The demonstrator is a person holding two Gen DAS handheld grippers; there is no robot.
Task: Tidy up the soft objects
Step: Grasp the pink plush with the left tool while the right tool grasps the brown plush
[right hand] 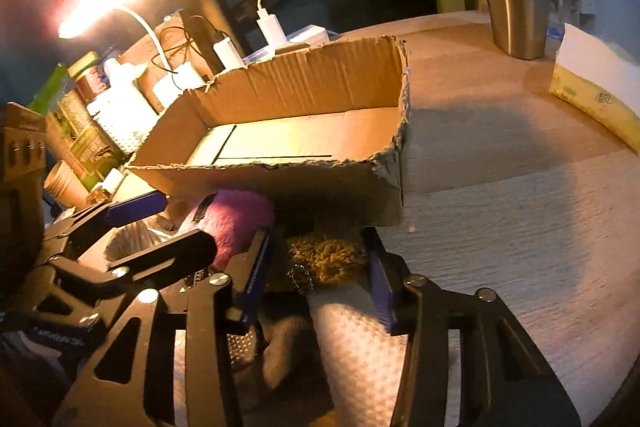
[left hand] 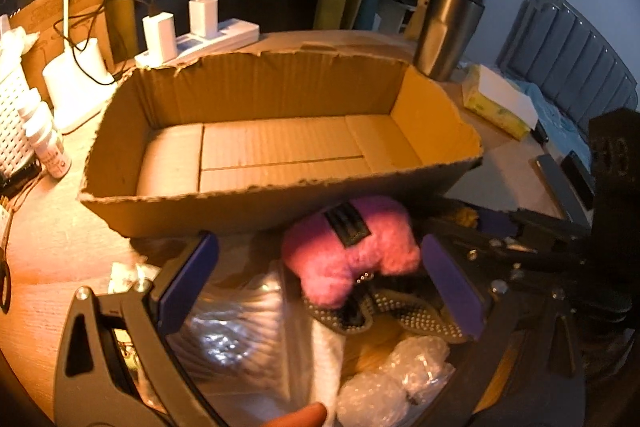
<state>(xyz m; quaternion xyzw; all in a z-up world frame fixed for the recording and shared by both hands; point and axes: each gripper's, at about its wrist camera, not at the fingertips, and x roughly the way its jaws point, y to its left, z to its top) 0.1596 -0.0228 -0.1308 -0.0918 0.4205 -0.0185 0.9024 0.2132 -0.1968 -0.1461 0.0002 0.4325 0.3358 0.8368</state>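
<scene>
An open, empty cardboard box [left hand: 280,147] stands on the wooden table; it also shows in the right wrist view [right hand: 304,131]. In front of it lies a pile of soft things: a pink plush toy [left hand: 352,251] with a black strap, a dotted work glove [left hand: 400,315], bubble wrap [left hand: 396,383] and a white cloth. My left gripper [left hand: 320,279] is open, its fingers on either side of the pink plush. My right gripper [right hand: 320,275] is open around a brown-green fuzzy toy [right hand: 324,255], above a white textured cloth [right hand: 356,347]. The pink plush [right hand: 236,223] sits left of it.
A power strip [left hand: 208,39] with chargers, a white lamp base [left hand: 76,83], small bottles [left hand: 44,131] and a white basket stand at left. A steel tumbler [left hand: 448,27] and a tissue pack [left hand: 496,103] stand at right. Phones [left hand: 568,179] lie at the far right.
</scene>
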